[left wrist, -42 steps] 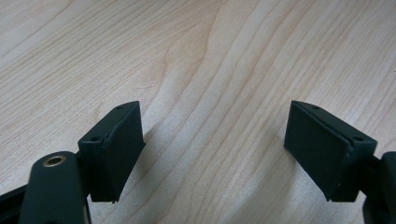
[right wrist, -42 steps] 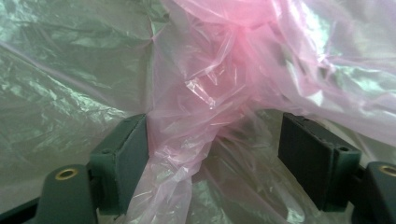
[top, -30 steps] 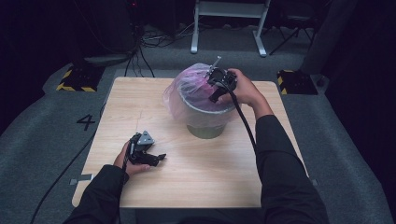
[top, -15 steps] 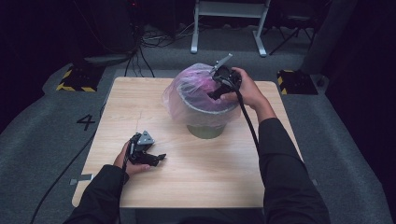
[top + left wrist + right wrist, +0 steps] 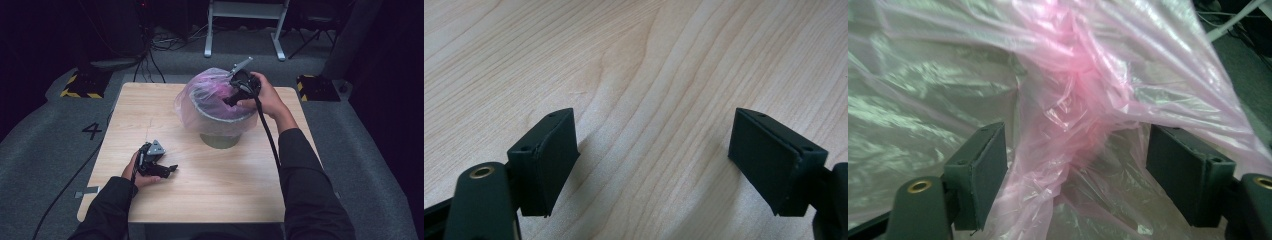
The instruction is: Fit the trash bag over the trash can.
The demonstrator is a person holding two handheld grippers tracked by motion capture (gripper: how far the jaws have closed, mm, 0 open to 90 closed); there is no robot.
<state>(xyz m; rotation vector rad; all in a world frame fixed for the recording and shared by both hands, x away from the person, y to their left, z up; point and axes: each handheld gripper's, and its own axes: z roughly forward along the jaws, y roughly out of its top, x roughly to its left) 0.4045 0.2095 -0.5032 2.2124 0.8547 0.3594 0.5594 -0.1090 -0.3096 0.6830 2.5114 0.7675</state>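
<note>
A grey bin (image 5: 220, 131) lined with a pink plastic bag (image 5: 200, 95) stands just past the middle of the wooden table (image 5: 125, 115). The right gripper (image 5: 231, 98) reaches into the bag at its three o'clock rim — jaws wide, crumpled film between them, seemingly ungripped. The left gripper (image 5: 170, 170) rests at seven o'clock, jaws wide, empty.

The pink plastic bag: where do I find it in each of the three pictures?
High view: the pink bag sits upper centre, draped over a grey bin, with the right tongs at its top.
Right gripper view: the bag spreads across the picture, a bunched fold between the open jaws.
Left gripper view: wooden table, no bag.
Shared landmark: the table.
</note>
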